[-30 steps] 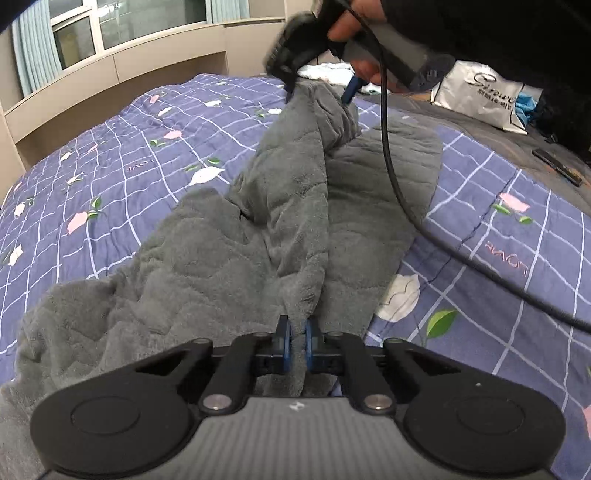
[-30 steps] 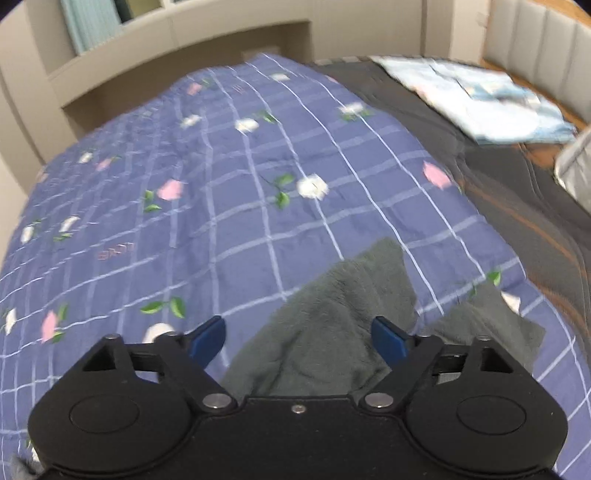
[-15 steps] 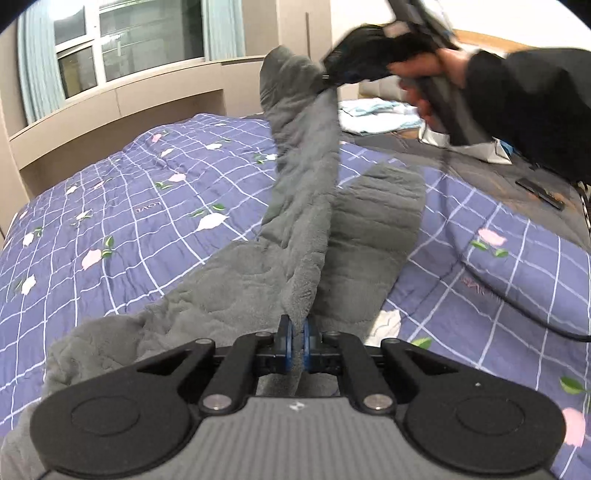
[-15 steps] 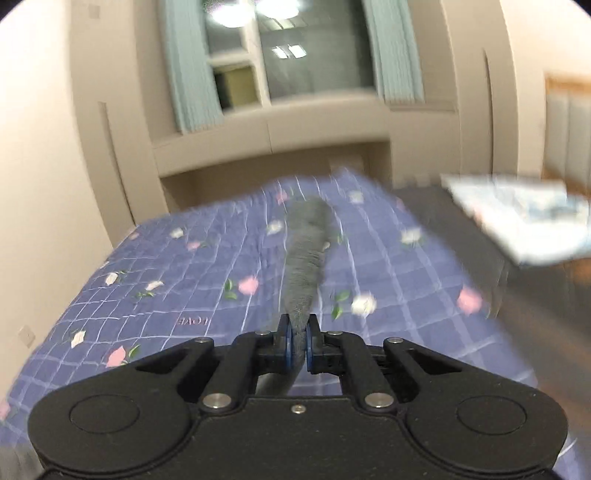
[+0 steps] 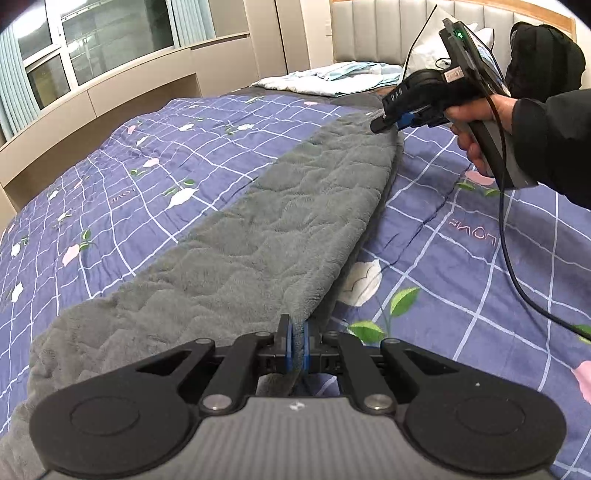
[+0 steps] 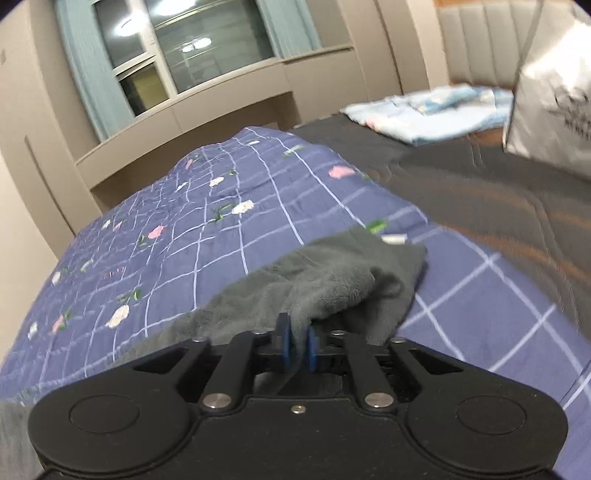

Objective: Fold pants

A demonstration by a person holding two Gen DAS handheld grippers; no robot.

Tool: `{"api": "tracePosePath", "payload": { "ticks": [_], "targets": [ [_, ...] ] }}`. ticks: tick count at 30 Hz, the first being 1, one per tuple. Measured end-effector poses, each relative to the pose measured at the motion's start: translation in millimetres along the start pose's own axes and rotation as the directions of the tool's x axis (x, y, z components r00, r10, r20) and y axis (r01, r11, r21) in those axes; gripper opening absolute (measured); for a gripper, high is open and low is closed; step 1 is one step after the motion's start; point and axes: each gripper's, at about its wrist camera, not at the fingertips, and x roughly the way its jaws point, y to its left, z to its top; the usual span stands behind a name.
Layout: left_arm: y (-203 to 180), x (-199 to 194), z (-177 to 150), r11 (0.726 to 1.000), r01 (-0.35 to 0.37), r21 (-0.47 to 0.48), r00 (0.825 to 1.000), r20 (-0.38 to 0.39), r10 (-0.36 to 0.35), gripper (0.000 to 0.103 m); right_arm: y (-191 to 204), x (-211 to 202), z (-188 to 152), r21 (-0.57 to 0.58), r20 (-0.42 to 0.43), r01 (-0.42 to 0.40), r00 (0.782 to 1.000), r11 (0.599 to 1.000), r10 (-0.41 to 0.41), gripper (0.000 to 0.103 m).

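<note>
The grey fleece pants (image 5: 258, 236) lie lengthwise on the blue checked bedspread (image 5: 129, 155), one leg laid over the other. My left gripper (image 5: 298, 349) is shut on the near edge of the pants. My right gripper (image 5: 388, 123) is at the far leg end, held by a hand, and is shut on the cuff. In the right wrist view the right gripper (image 6: 297, 349) pinches the grey cuff (image 6: 332, 280), which lies low on the bedspread (image 6: 221, 229).
A folded light-blue cloth (image 5: 343, 75) lies near the padded headboard (image 5: 388, 33). A dark blanket (image 6: 461, 184) covers the bed's far side, with a silver bag (image 6: 554, 103) on it. The right gripper's black cable (image 5: 517, 277) hangs over the bedspread.
The right gripper has closed on the leg cuff, lifted it high, then brought it down to the right so the leg now lies flat over the other leg. My left gripper has stayed shut.
</note>
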Motion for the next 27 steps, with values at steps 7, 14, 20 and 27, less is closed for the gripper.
{"api": "tracePosePath", "payload": {
  "ticks": [7,14,20,27],
  "targets": [
    [1,-1,2,1.0,-0.007,-0.018,1.0,0.001,0.007,0.005,-22,14,21,0.167,0.016,0.064,0.998,0.984,-0.067,0.02],
    [0,-11,12,0.999,-0.003,-0.032,0.999,0.038,0.004,0.005,4,-5,40,-0.008,0.153,0.13,0.98,0.991,-0.127,0.01],
    [-4,10,7,0.999,0.008,-0.045,0.999,-0.033,-0.009,0.012,-10,13,29,-0.019,0.051,0.222,0.974,0.975,-0.221,0.019],
    [18,-14,11,0.99,0.01,-0.144,1.0,-0.009,-0.011,0.068,-4,3,22,-0.083,0.06,0.281,0.959,0.956,-0.276,0.076]
  ]
}}
